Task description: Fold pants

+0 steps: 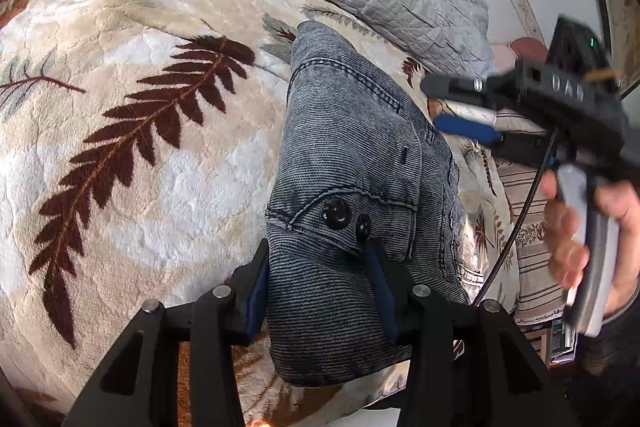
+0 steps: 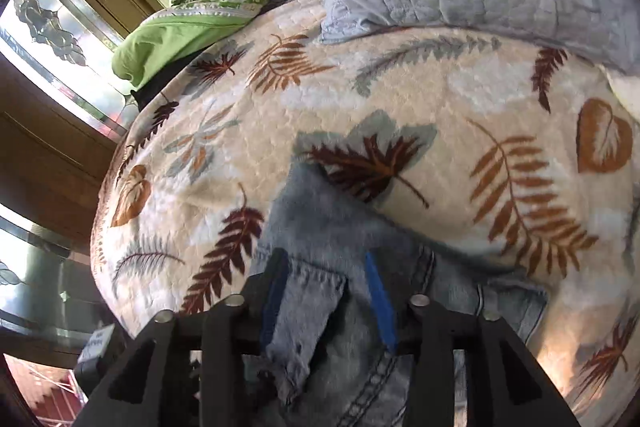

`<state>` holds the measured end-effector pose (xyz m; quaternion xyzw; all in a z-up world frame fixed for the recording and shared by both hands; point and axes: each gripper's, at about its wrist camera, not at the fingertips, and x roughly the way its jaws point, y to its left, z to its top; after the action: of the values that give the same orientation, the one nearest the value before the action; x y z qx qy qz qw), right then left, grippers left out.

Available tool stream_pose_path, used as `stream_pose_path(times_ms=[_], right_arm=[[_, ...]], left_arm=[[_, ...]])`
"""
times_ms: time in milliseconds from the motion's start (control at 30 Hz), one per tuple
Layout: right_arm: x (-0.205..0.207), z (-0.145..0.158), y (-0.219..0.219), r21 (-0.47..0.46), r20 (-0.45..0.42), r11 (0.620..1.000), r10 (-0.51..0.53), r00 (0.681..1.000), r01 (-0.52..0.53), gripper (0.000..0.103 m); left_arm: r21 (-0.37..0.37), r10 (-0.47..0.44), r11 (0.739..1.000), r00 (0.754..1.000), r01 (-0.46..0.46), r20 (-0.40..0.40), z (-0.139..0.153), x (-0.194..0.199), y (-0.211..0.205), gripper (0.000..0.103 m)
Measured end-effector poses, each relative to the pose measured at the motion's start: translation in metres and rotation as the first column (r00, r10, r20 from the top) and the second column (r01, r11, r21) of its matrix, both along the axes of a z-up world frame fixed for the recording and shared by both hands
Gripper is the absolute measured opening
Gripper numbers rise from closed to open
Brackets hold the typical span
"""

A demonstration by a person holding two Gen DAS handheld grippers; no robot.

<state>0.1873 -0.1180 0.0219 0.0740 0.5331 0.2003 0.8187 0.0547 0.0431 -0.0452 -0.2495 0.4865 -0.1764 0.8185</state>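
Left wrist view: left tongs [image 1: 320, 291] stand wide around the pants [image 1: 352, 155]; right tongs [image 2: 328, 295] likewise; close both firmly before lifting.

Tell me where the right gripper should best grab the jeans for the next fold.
Probably the waistband corner of the jeans nearest the right gripper, coming in from the right edge: the denim lies flat there, while the left gripper straddles the buttoned end.
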Motion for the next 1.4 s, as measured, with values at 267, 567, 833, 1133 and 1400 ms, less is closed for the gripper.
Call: stream_pose_path(times_ms=[267,567,833,1133,1400], right_arm=[[-0.054,-0.009,-0.068,0.13,0.057,0.984,-0.131,0.99,0.123,0.062],[-0.083,-0.069,-0.177,0.319,-0.136,0.907,-0.241,0.961,0.273,0.066],[-0.071,-0.1,-0.162,0.452,-0.158,0.872,-0.13,0.979,0.189,0.063],[-0.091,-0.05,-0.106,-0.01,0.113,0.996,-0.088,0.99,0.09,0.018],[-0.106,-0.037,-0.139,0.076,0.131,0.971,-0.235,0.963,0.227,0.066]], left_arm=[[-0.077,0.094,0.993,0.993,-0.089,0.067,0.023,-0.012,0.039,0.076],[-0.085,0.036,0.996,0.999,-0.035,0.008,0.027,0.038,0.033,0.081],[0.035,-0.052,0.998,0.996,0.055,-0.068,0.01,0.055,0.0,0.076],[0.362,-0.081,0.93,0.996,0.066,0.026,0.017,0.041,-0.031,0.048],[0.494,-0.072,0.869,0.983,-0.02,0.168,0.052,0.011,-0.035,0.07]])
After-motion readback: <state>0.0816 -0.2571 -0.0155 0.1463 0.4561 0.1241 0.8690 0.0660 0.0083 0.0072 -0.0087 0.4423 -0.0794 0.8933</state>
